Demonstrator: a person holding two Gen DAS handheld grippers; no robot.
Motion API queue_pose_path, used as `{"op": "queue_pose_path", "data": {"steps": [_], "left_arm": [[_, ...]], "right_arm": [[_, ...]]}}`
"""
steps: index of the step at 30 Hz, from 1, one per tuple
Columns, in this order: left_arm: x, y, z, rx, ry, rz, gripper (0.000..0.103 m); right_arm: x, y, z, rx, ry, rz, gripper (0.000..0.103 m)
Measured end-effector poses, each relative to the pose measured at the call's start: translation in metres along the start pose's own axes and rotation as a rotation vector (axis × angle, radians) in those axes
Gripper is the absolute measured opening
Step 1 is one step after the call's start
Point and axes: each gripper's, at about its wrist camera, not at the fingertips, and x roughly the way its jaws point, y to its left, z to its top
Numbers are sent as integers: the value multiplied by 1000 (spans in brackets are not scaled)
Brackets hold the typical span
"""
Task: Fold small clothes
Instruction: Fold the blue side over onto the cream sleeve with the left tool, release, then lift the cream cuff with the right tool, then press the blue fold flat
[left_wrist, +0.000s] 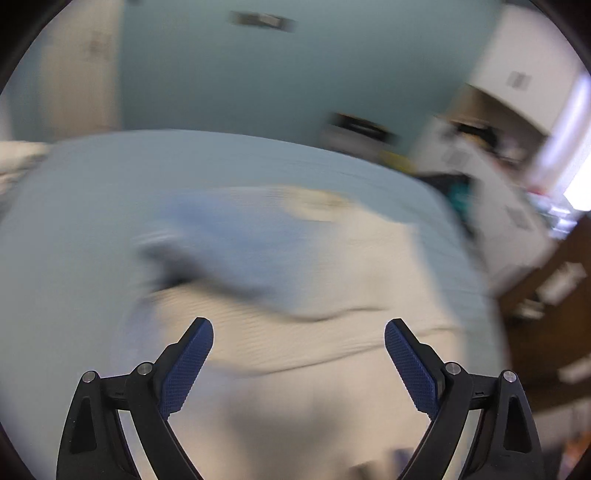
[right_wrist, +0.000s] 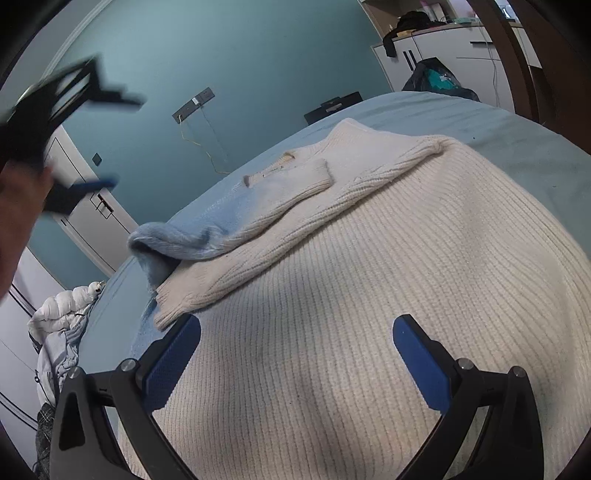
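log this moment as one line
left gripper: open, empty | right gripper: open, over sweater | sleeve: folded across

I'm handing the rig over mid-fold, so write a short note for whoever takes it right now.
Left gripper: open, holding nothing, above the sweater.
Right gripper: open, nothing gripped, over the sweater's body.
Sweater: cream knit with a blue end, flat on the bed.
Done: one sleeve lies folded across the body.
Left: from the right wrist view, probably the remaining folds.
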Motion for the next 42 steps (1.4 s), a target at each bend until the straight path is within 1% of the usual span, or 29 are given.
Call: {"op": "queue_pose_path", "data": {"steps": [1,2,4,5,6,7,8,9,10,11,13,14,15,17,18,19,20,21,23,26,28,30,31,32,34,35,37,39,42], "left_arm": [[-12,17,-17,-4,-18,91,98],[-19,25,-30,-4,-23,140,100],[-29,57,-58,-5,-39,228,100],[-30,65,-67,-4,-44,246,100],[-28,72,-80,11,-42,247,100],[-25,76,-86,33,-31,232,100],[-25,73,-93,59,-19,212,100],[-19,80,-99,94,-9,191,100],[-11,84,-101,127,5,191,100],[-5,81,-97,141,20,219,100],[7,84,-90,143,48,297,100],[12,84,-87,129,41,296,100],[12,91,-85,100,31,273,100],[14,102,-80,38,34,201,100],[18,109,-78,16,48,168,100],[17,113,-79,10,55,166,100],[16,116,-78,4,62,177,100],[19,120,-77,-2,69,209,100],[22,126,-80,-9,65,241,100],[25,133,-79,-41,69,218,100],[26,138,-78,-70,75,206,100],[27,141,-79,-85,73,212,100],[28,143,-79,-93,76,217,100],[30,144,-79,-101,81,218,100],[33,148,-80,-128,90,211,100],[33,149,-81,-139,91,208,100],[32,152,-81,-148,89,213,100],[29,151,-81,-146,87,223,100],[25,151,-80,-140,82,218,100]], "right_arm": [[1,1,0,-4,9,-5,102],[3,4,1,-11,22,-10,102],[5,7,2,-20,49,-13,102],[6,8,2,-22,69,-6,102],[7,8,3,-18,88,-5,102],[7,7,5,-4,115,-6,101],[5,5,6,5,128,-1,96],[3,6,13,16,155,4,91],[3,6,19,22,184,4,77],[4,10,34,31,216,20,69],[16,19,67,60,267,76,69],[30,23,89,93,318,114,69],[46,23,106,140,370,157,69],[92,17,135,288,488,298,69],[113,12,143,355,523,332,69],[134,6,151,412,551,328,69],[156,1,157,444,564,291,69],[170,-3,161,456,560,250,69],[201,-10,168,448,567,147,69],[240,-13,165,418,611,22,69],[254,-15,164,412,602,-7,68],[261,-17,168,408,582,-49,56],[259,-15,171,392,562,-79,36],[257,-10,176,357,542,-117,4],[247,6,189,240,508,-192,5],[236,15,197,193,464,-213,4],[211,41,220,135,380,-178,4],[176,78,249,48,291,-139,4],[119,121,282,-74,154,-74,4]]}}
